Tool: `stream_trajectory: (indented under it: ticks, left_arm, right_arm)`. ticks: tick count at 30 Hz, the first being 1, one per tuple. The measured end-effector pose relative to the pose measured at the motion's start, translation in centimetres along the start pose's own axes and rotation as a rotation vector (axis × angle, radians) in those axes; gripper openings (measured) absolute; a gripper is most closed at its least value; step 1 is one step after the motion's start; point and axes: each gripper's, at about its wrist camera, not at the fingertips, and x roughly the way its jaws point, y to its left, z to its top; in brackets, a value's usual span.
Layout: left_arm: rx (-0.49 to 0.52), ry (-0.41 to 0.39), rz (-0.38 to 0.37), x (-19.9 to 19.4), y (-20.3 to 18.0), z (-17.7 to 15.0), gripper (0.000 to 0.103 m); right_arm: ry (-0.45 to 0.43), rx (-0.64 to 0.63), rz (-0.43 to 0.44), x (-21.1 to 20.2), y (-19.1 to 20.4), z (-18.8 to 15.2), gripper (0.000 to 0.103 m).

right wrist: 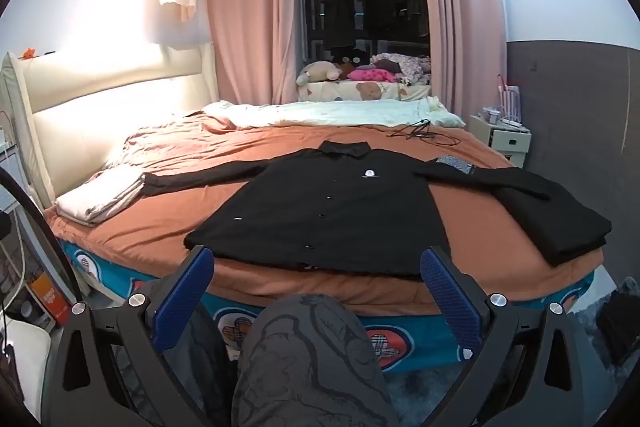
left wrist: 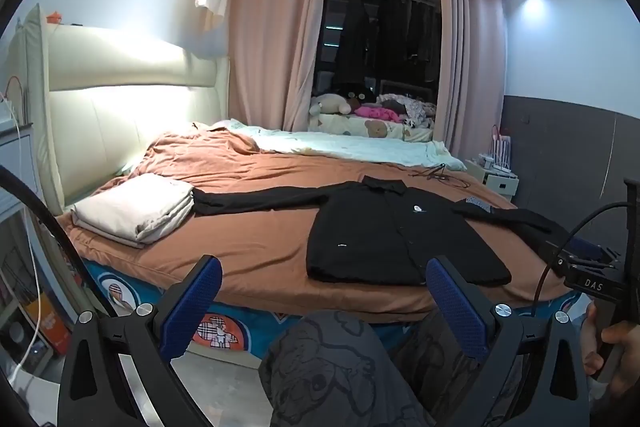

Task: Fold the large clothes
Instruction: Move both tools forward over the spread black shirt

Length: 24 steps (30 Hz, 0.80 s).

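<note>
A black long-sleeved button-front shirt with a small white chest logo (right wrist: 332, 211) is laid flat, front up, on the bed with the rust-orange cover (right wrist: 168, 227), its hem at the near edge and its collar toward the far side. Both sleeves are spread outward. The left cuff lies against a folded pile of beige fabric (left wrist: 136, 207); the right sleeve is partly overlapped by a folded black garment (right wrist: 556, 223).

The left gripper (left wrist: 324, 303) and the right gripper (right wrist: 316, 291) are held short of the near edge, jaws fully released, nothing between them.

Probable faults: the right sleeve may drag the folded black garment when lifted, because the two overlap. The hem may slide off the bed if pulled toward the near side. Black on black may cause a wrong layer to be pinched.
</note>
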Motion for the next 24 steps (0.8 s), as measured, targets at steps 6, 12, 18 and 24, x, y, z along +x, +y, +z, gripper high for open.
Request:
stream_trajectory:
  ticks: [6, 12, 18, 24]
  left_arm:
    - [0.0, 0.0, 0.001, -0.2, 0.2, 0.2, 0.103]
    - [-0.001, 0.002, 0.004, -0.2, 0.1, 0.3, 0.103]
    - [0.0, -0.001, 0.003, -0.5, 0.1, 0.4, 0.103]
    - [0.005, -0.012, -0.002, -1.0, 0.1, 0.8, 0.103]
  right_arm:
    - [0.006, 0.013, -0.015, 0.5, 0.4, -0.2, 0.103]
    - [-0.017, -0.015, -0.02, 0.2, 0.1, -0.3, 0.103]
    - [-0.035, -0.04, -0.016, 0.3, -0.3, -0.6, 0.103]
    - [-0.128, -0.043, -0.017, -0.1, -0.3, -0.3, 0.103]
